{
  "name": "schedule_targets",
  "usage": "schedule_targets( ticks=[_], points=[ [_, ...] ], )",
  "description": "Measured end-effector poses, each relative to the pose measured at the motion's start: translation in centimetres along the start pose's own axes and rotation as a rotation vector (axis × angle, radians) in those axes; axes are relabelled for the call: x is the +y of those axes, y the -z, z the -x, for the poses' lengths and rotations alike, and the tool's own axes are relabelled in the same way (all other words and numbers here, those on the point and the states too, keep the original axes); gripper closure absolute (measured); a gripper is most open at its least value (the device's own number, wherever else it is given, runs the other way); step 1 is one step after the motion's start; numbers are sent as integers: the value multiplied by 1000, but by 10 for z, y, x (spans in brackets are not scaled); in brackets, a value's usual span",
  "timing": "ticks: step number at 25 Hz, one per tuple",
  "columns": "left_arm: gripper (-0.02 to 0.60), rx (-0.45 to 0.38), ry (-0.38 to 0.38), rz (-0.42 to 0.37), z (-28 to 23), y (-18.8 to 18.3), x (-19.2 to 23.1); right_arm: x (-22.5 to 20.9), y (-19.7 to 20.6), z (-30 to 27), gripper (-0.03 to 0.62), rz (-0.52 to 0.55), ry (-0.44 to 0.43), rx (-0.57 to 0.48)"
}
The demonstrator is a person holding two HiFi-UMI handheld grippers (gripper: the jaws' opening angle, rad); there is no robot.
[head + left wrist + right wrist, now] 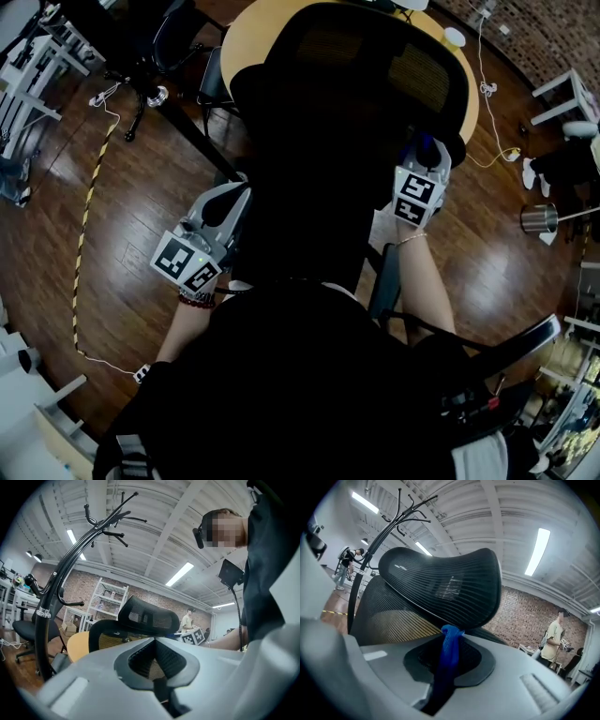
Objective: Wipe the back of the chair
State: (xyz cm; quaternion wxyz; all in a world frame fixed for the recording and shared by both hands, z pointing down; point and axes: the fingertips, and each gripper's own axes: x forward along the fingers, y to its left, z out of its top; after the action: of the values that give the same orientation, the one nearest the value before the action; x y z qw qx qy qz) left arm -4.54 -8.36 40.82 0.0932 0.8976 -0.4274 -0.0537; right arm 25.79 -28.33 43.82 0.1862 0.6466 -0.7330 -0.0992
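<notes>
Head view, what could go wrong: The blue cloth (427, 145) is only a small wad in the right gripper (424, 159). If it is pushed hard on the mesh, I think it may slip out. Then the hard tips could scrape the chair (319, 141).
Head view, where the chair is: The black chair stands right in front of the person, between the two grippers. Its far side is next to the round yellow bench (246, 33). The right gripper is at the right edge of the chair back, just under the headrest. I cannot tell if it touches. The left gripper (230, 202) is by the left edge, lower down.
Left gripper view, what could go wrong: Nothing holds the chair, so a push from the wipe may turn it away.
Left gripper view, gripper: The left gripper (157, 641) has its jaws closed together with nothing in them.
Left gripper view, where the chair is: The chair (147, 616) is just ahead of the tips, not touching.
Right gripper view, what could go wrong: Only a little cloth sticks out past the tips, so the wipe may miss spots.
Right gripper view, gripper: The right gripper (450, 644) is squeezed tight on the blue cloth (449, 653).
Right gripper view, where the chair is: The mesh back and headrest of the chair (440, 588) sit very near, right over the cloth tip.
</notes>
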Motion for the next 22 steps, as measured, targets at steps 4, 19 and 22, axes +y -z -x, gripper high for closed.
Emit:
schedule_targets(
  ticks=[4,19,22],
  points=[
    [575,13,6,-15,1,1,3,17,-5,-3,557,10,-29,-4],
    [575,-23,-25,-11,39,-6,65,123,-46,-39,563,10,-75,-30],
    [575,-18,-38,8,57,-5,83,151,-61,-41,563,11,-107,-48]
  ],
)
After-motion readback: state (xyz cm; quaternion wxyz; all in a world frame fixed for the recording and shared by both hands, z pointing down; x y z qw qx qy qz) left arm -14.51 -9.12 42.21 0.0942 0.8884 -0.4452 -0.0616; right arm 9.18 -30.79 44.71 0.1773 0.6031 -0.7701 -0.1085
